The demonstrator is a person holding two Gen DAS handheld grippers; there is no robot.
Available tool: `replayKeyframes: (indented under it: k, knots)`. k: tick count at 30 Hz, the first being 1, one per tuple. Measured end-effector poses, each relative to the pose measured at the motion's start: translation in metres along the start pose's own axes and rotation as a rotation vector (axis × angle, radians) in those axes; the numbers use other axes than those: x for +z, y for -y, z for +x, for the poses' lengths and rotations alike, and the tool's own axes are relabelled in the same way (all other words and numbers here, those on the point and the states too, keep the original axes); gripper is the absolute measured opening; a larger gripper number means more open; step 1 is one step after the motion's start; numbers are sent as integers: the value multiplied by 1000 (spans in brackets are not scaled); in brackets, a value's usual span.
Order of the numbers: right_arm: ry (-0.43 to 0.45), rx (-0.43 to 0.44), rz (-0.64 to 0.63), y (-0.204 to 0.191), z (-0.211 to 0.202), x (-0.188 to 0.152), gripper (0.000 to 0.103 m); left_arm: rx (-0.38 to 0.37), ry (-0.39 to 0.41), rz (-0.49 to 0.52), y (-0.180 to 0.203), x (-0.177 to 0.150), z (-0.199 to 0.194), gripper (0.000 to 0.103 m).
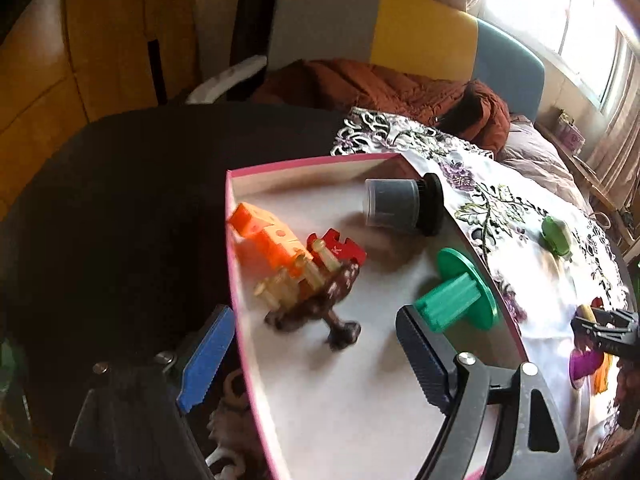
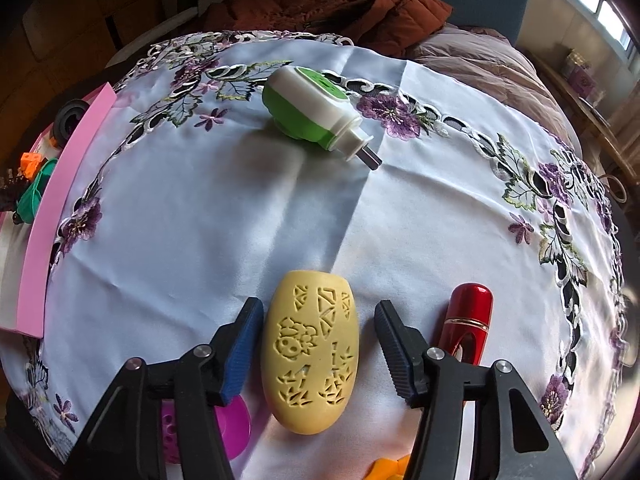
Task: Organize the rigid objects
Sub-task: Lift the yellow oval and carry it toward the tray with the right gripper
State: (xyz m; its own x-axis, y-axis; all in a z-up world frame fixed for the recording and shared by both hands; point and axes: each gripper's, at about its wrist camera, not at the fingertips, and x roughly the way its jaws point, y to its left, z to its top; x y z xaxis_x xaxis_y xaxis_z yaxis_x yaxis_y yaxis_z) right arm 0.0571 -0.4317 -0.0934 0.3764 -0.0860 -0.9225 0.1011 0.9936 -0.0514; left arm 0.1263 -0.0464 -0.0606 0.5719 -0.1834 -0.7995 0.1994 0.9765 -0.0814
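Observation:
My left gripper (image 1: pixel 314 360) hangs open and wide over the near end of a pink-walled box (image 1: pixel 236 280), with nothing between its pads. Just ahead of it a blurred dark brown figure (image 1: pixel 320 312) lies on the box's white floor beside amber pegs (image 1: pixel 280 288), an orange block (image 1: pixel 268 240), a red puzzle piece (image 1: pixel 340 248), a green spool (image 1: pixel 460 292) and a grey capped cylinder (image 1: pixel 396 204). My right gripper (image 2: pixel 318 348) is open around a yellow carved oval (image 2: pixel 312 344) lying on the cloth. The left pad is at the oval's side and the right pad stands apart from it.
A red tube (image 2: pixel 468 320) lies just right of the right finger. A green-and-white plug device (image 2: pixel 312 108) rests farther back on the embroidered cloth (image 2: pixel 440 220). A magenta spool (image 2: pixel 236 424) and an orange piece (image 2: pixel 392 468) sit under the gripper. The box's pink wall (image 2: pixel 60 200) borders the left.

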Motion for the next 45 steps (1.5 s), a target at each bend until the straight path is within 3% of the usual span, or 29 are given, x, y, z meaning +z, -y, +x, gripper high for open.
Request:
replayKeyframes:
  k: [6,10,28,36,45]
  knots:
    - [4,-9,-13,-2,0,0,57,22,77,-8,-5,-20,-36,84]
    - [6,6,-25,-4,-2,0,48,11,94,-17,-6,-29,-50,84]
    - [8,20,-9,-5,-2,0,44,-19,72,-42,-5,-43,-56,84]
    - [16,10,55,6,-5,1,44,-23,68,-43,-9,-47,-59,84]
    - [86,31,180,22,-24,8,44,-26,65,-56,-17,-50,-60,84]
